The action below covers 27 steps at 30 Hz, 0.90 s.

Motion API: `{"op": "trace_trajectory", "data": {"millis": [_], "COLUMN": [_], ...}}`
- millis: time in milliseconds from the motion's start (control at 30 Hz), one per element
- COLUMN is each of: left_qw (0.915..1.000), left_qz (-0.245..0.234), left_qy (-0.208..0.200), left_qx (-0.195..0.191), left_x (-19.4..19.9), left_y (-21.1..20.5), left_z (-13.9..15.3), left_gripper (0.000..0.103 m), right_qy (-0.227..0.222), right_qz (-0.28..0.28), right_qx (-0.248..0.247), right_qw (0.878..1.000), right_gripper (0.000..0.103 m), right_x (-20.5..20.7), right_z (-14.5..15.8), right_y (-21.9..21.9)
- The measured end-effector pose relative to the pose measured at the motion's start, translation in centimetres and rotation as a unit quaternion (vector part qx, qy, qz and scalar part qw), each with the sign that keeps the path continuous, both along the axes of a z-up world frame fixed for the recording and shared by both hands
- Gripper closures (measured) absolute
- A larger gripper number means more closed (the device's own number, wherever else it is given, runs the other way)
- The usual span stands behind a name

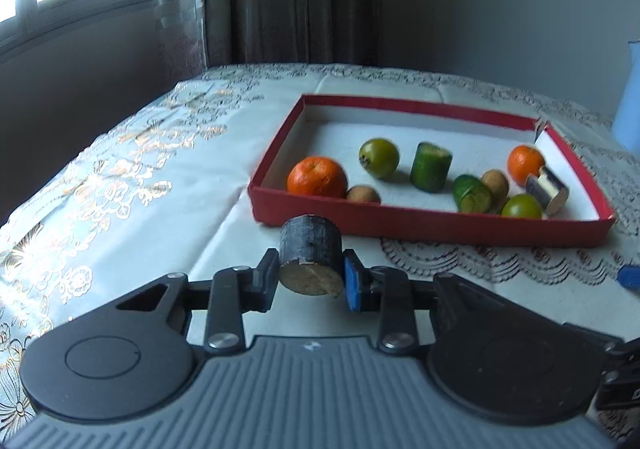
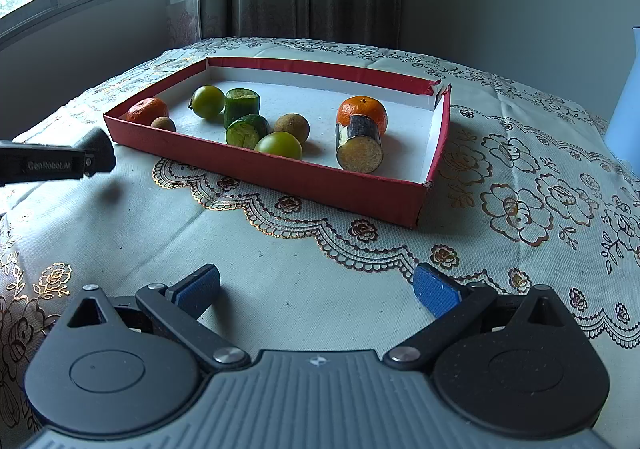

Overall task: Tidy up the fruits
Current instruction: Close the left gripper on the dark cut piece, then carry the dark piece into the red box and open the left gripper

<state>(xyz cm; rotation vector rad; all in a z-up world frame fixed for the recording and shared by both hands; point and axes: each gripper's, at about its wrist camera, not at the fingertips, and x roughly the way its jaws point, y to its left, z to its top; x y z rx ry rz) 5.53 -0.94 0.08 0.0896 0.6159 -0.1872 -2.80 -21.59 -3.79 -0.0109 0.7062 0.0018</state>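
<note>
The left gripper (image 1: 310, 281) is clamped on a dark-skinned cut cylinder piece (image 1: 311, 260), just short of the red box (image 1: 420, 223). It should clear the near wall, then release on bare floor beside the orange (image 1: 317, 177). The right gripper (image 2: 316, 289) hangs apart, empty.

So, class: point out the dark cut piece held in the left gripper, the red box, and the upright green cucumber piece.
dark cut piece (image 1: 310, 245), left wrist view, its dark skin.
red box (image 1: 420, 225), left wrist view, near outer wall.
upright green cucumber piece (image 2: 241, 107), right wrist view, its side.

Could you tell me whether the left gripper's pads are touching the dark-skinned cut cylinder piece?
Touching: the left wrist view shows the left gripper with both pads pressed against the dark cylinder piece.
</note>
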Motion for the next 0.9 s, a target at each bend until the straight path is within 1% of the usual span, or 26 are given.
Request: {"op": "trace_trajectory", "data": {"millis": [233, 367, 500, 800, 900], "left_qw": [0.9992, 0.9986, 0.9988, 0.9994, 0.9990], "left_qz": [-0.024, -0.033, -0.035, -0.027, -0.032], "left_qy": [-0.032, -0.041, -0.034, 0.000, -0.005], "left_qx": [-0.006, -0.002, 0.004, 0.021, 0.030], "left_x": [-0.1, 0.4, 1.3, 4.5, 4.8], "left_y": [-2.8, -4.4, -5.7, -7.6, -8.1], "left_z": [2.9, 3.4, 2.9, 0.4, 0.0], "left_gripper": [0.073, 0.073, 0.073, 0.072, 0.072], "right_qy": [0.000, 0.000, 0.000, 0.000, 0.000], "right_qz": [0.000, 0.000, 0.000, 0.000, 0.000], "right_qx": [0.000, 0.000, 0.000, 0.000, 0.000], "right_qw": [1.000, 1.000, 1.000, 1.000, 1.000], "right_gripper": [0.000, 0.000, 0.000, 0.000, 0.000], "right_x": [0.0, 0.0, 0.0, 0.0, 0.0], "right_z": [0.0, 0.0, 0.0, 0.0, 0.0], "right_y": [0.0, 0.0, 0.0, 0.0, 0.0]}}
